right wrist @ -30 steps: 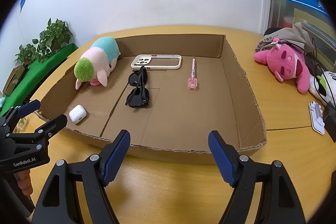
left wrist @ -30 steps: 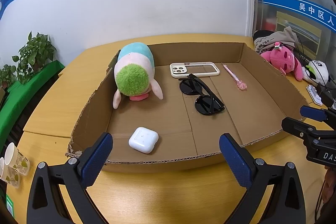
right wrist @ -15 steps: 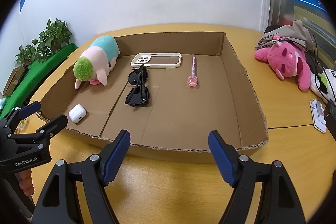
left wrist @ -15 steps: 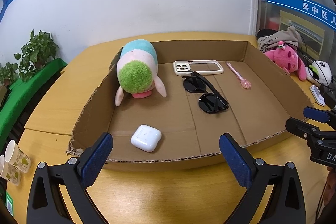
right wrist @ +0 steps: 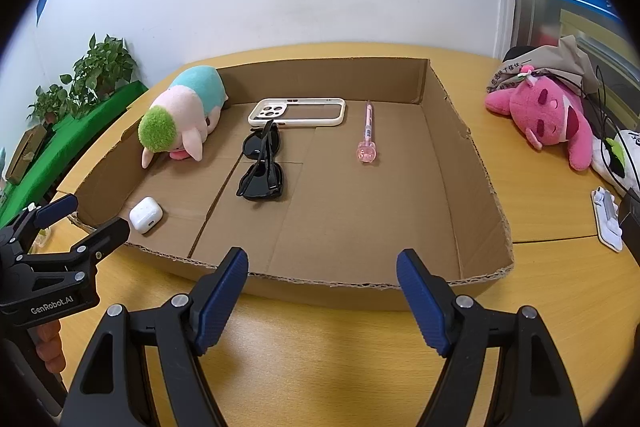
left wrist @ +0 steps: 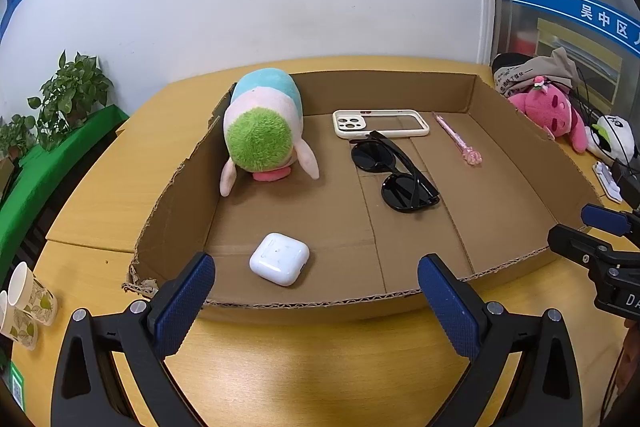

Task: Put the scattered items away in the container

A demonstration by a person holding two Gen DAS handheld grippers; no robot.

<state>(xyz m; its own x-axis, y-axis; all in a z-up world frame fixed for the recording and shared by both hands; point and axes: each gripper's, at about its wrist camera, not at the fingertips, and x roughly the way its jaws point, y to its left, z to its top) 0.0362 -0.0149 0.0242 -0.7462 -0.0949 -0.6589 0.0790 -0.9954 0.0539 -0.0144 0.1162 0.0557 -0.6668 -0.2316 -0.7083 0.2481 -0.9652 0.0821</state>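
Five items already lie in the box (left wrist: 516,155): a plush (left wrist: 262,131) against the left wall, a phone case (left wrist: 380,123) near the back, sunglasses (left wrist: 394,171) just in front of it with one arm tip over the case edge, a pink pen (left wrist: 458,139) to the right, and an earbud case (left wrist: 280,259) near the front lip. Both the left gripper (left wrist: 316,291) and the right gripper (right wrist: 322,285) hang before the front wall with jaws spread wide, holding nothing. On the table right of the box sit a pink toy (right wrist: 548,119) and a panda toy (right wrist: 618,157), well apart from the box; if those count as the scattered items, they look light and soft, so a pinch across the body or a limb should hold, though the plush will squash and may sag. A cable crosses them and could snag. Compared with a second ago, both views show the box slightly nearer and lower in frame, with nothing inside it shifted and the jaws just as wide.
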